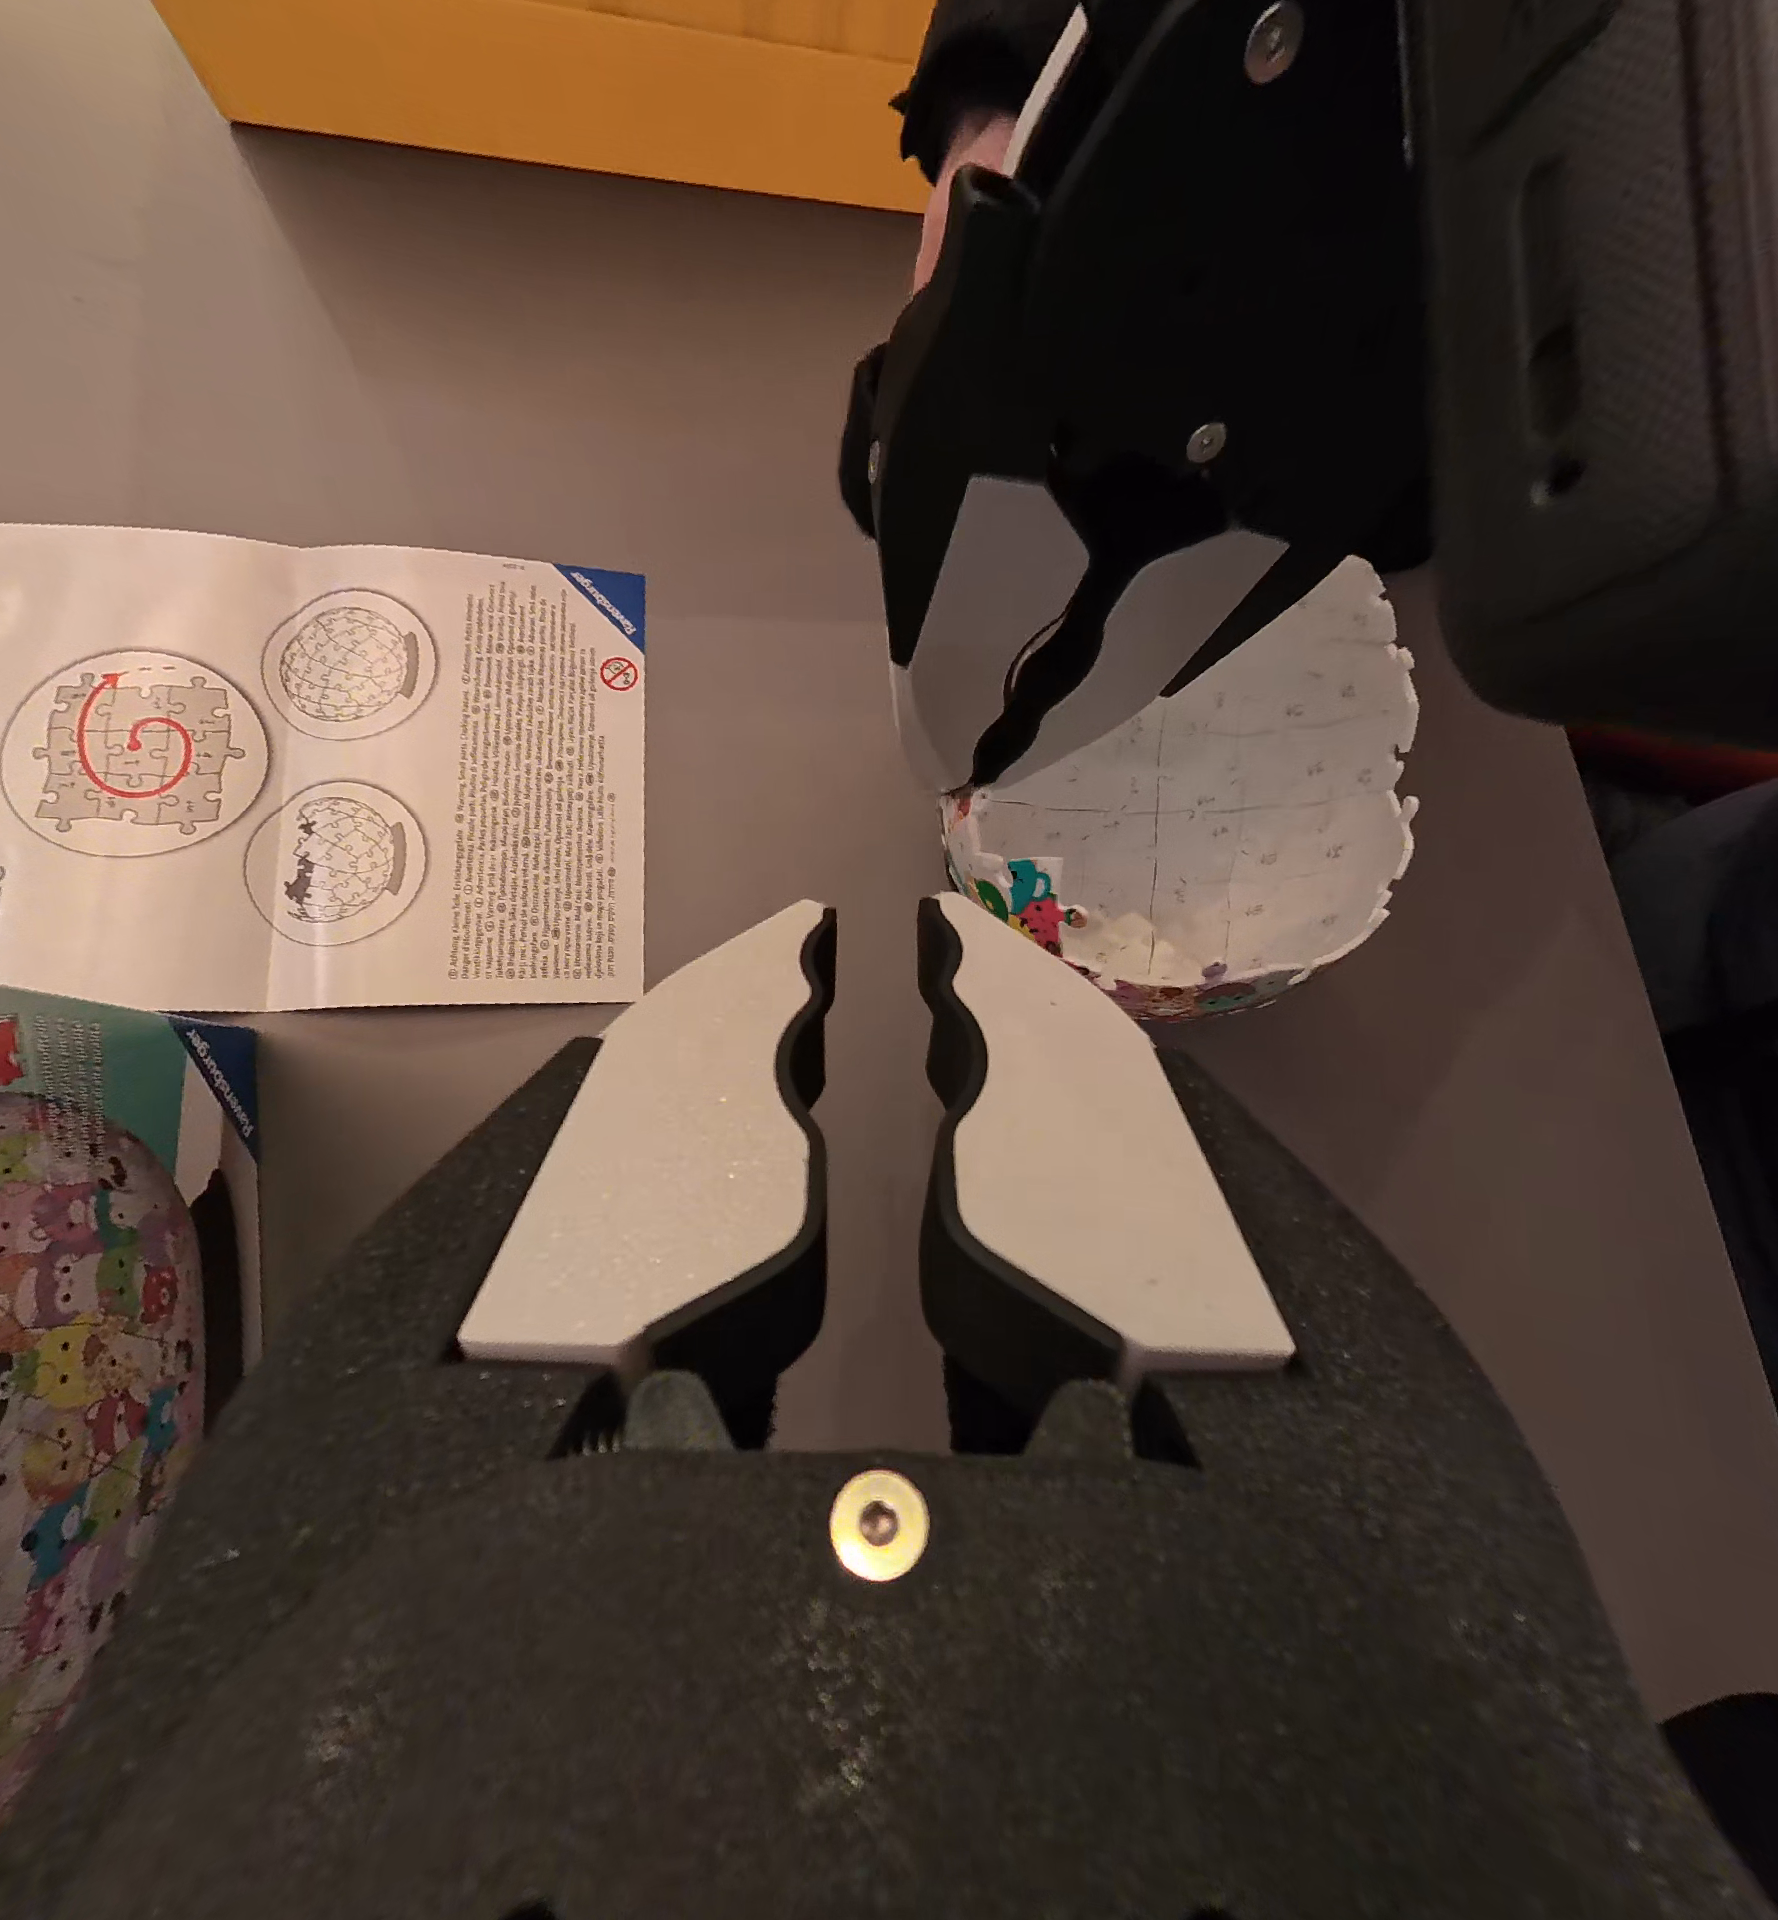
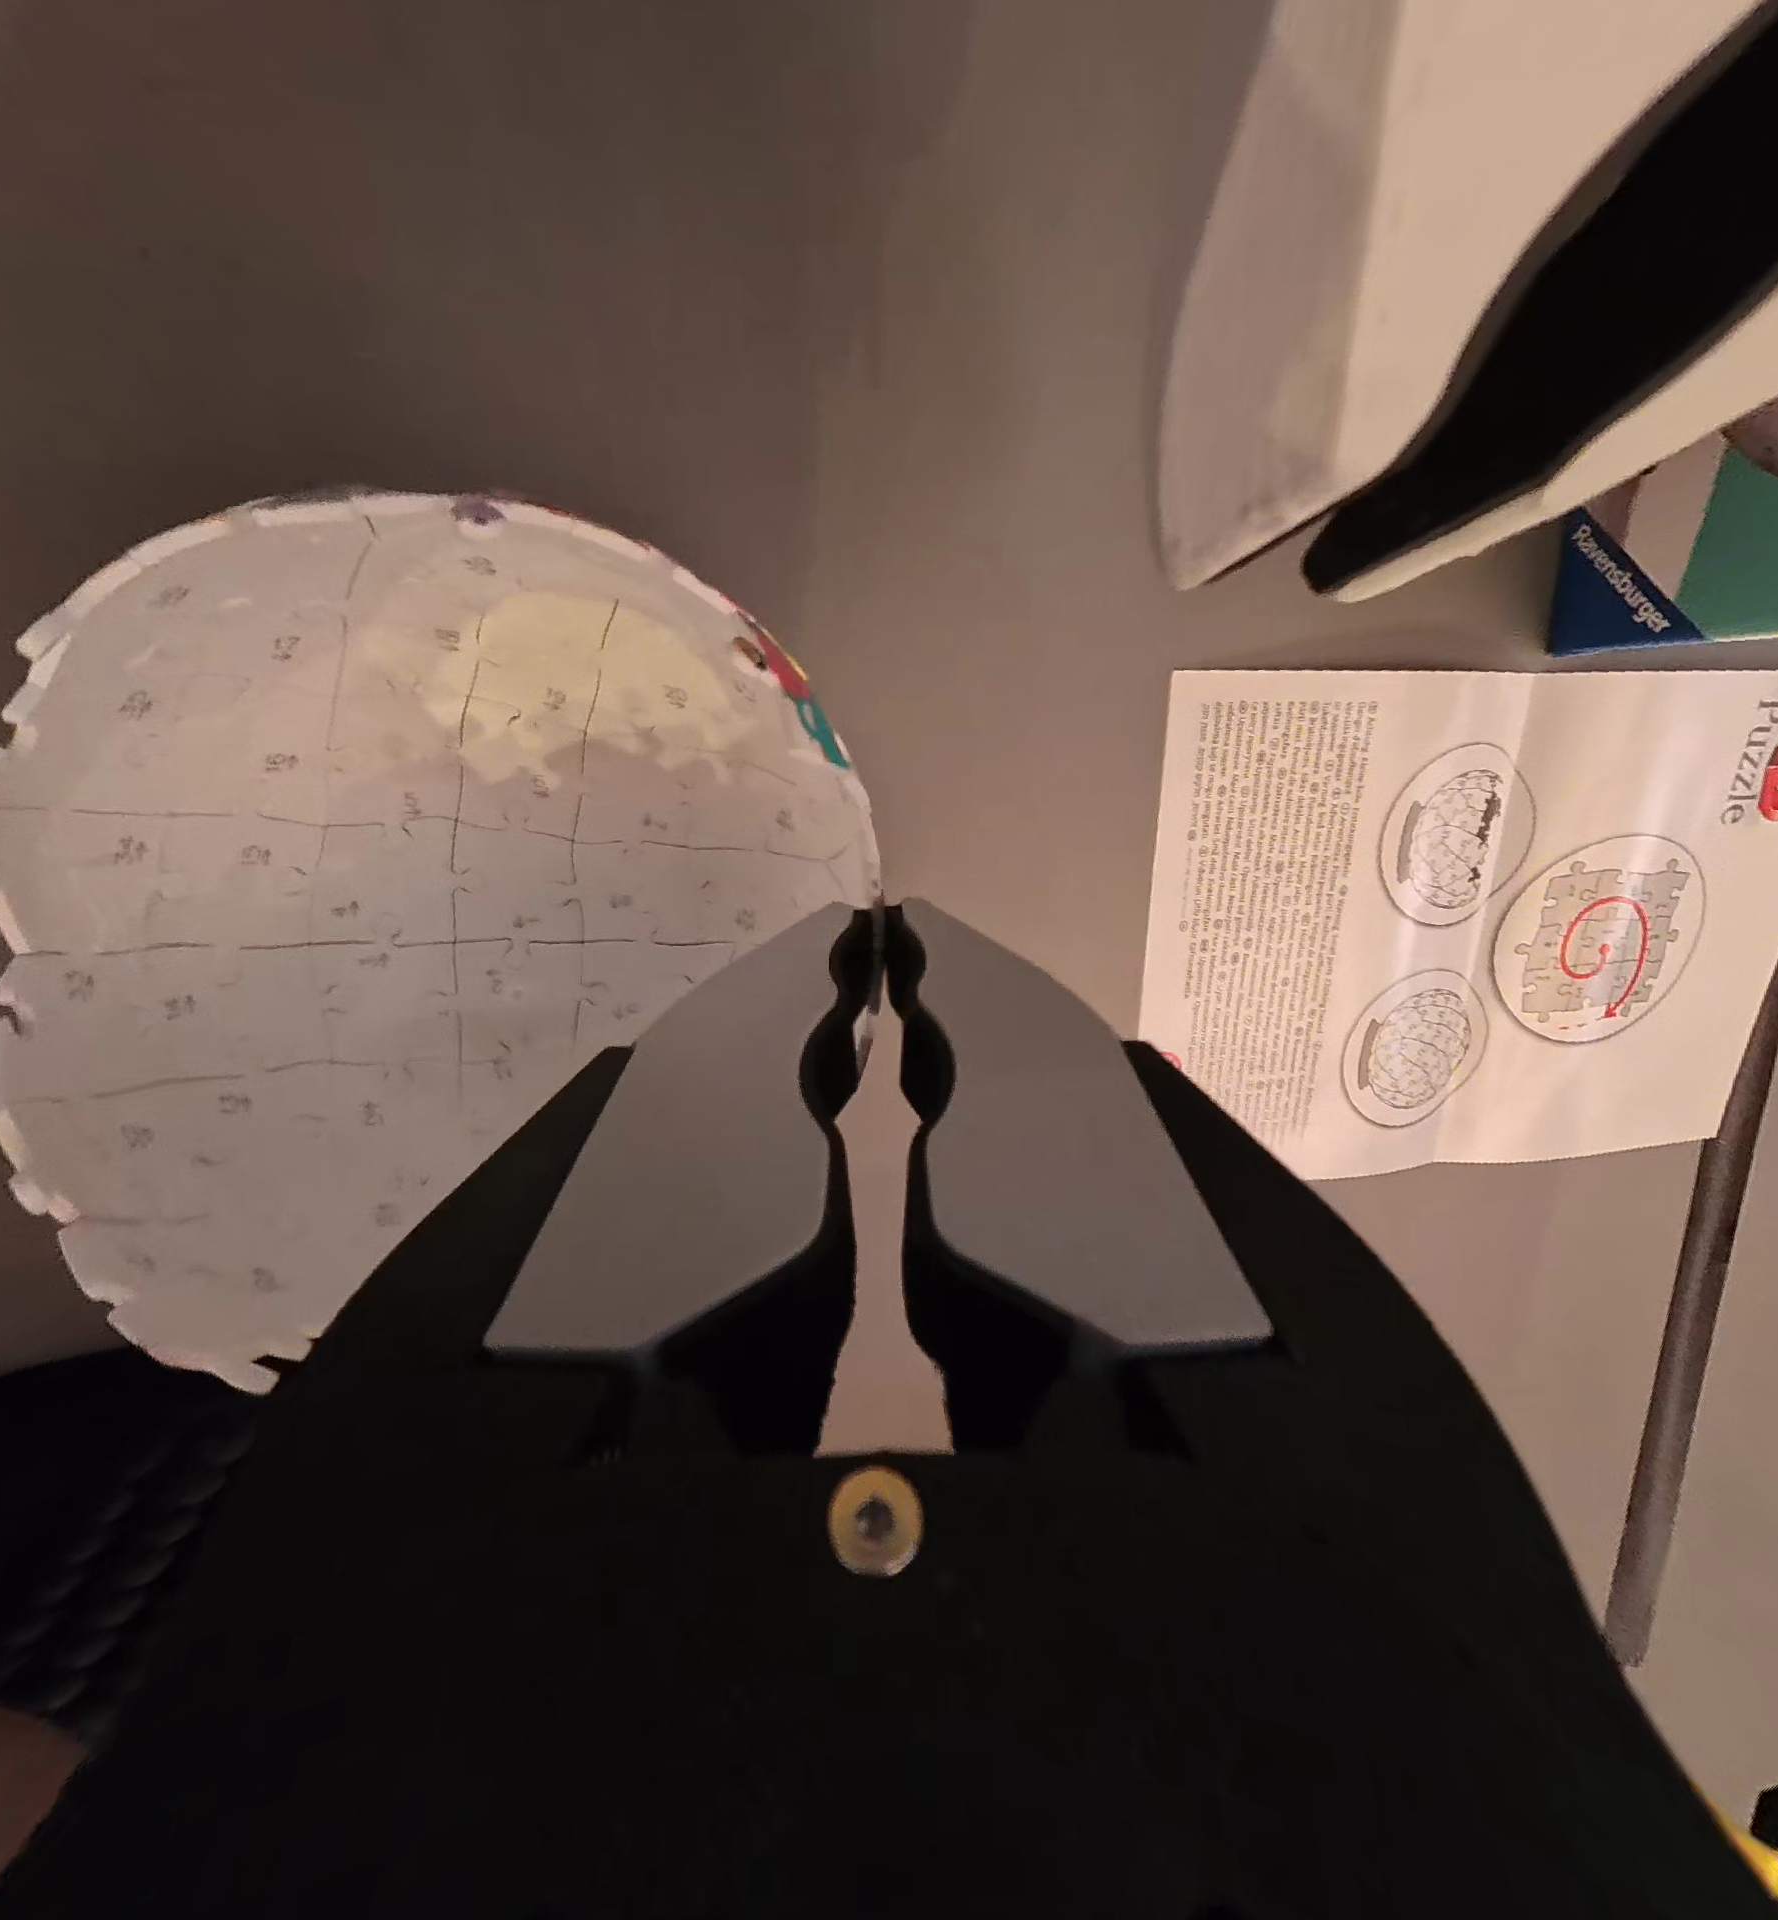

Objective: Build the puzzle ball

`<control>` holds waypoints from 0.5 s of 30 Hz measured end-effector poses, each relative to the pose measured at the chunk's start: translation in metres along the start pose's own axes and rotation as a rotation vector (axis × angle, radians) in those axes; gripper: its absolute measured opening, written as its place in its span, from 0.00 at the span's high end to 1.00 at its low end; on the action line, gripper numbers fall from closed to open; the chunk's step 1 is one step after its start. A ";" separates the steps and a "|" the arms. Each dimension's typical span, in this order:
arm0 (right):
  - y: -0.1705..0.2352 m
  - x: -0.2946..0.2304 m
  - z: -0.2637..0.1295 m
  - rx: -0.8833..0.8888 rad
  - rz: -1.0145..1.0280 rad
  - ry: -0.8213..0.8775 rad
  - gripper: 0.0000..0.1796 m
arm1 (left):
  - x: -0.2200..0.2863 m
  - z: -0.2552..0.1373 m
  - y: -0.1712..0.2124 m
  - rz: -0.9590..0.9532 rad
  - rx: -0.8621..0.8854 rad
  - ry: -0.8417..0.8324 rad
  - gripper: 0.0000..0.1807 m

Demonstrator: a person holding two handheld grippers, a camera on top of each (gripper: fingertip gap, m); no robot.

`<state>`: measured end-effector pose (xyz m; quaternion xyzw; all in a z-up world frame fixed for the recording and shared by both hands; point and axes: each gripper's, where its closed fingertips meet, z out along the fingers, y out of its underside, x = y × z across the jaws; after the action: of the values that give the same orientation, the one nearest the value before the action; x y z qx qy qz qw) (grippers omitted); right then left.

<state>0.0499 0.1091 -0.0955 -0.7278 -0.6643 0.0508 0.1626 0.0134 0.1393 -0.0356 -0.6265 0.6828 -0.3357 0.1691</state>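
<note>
**Puzzle ball half-shell pinched at its rim**

Puzzle ball [image 1: 1207, 821]: we have it as an open half-shell, white inner faces showing, printed side down on the grey worktop [image 1: 552, 395], close to the worktop's right edge. Its rim is jagged with unfilled tabs.

Our right gripper [image 2: 880, 914] is nipped onto the shell's rim, jaws pressed on the thin wall. Our left gripper [image 1: 877, 920] hangs just beside the shell's near-left rim, jaws slightly parted, nothing between them.

We judge the step to be steadying the shell so more pieces can go in. To do it well: keep the rim pinch light, since joined pieces may pop apart under squeeze or twist; lift little; let the left come in from the open side.

Further out: an instruction leaflet [image 1: 345, 769] lies flat toward the left edge, the puzzle box [image 1: 54, 1299] at the near-left corner, a yellow box [image 1: 573, 94] along the far edge. We see no loose pieces on the worktop.
</note>
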 end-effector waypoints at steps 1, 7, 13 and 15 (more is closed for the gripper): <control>0.000 0.000 -0.001 0.000 0.000 0.005 0.98 | 0.000 0.000 0.000 0.001 -0.002 0.000 0.92; -0.005 -0.001 -0.003 0.023 -0.021 0.022 0.98 | 0.003 0.001 0.000 0.000 -0.006 0.007 0.92; -0.015 0.006 -0.041 0.222 0.022 0.096 0.88 | 0.006 -0.004 0.001 -0.002 0.017 0.000 0.92; -0.015 0.008 -0.062 0.348 0.060 0.144 0.87 | 0.008 -0.005 0.003 -0.011 0.036 -0.002 0.92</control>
<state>0.0542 0.1077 -0.0312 -0.7098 -0.6103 0.1174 0.3315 0.0065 0.1324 -0.0322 -0.6276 0.6729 -0.3483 0.1790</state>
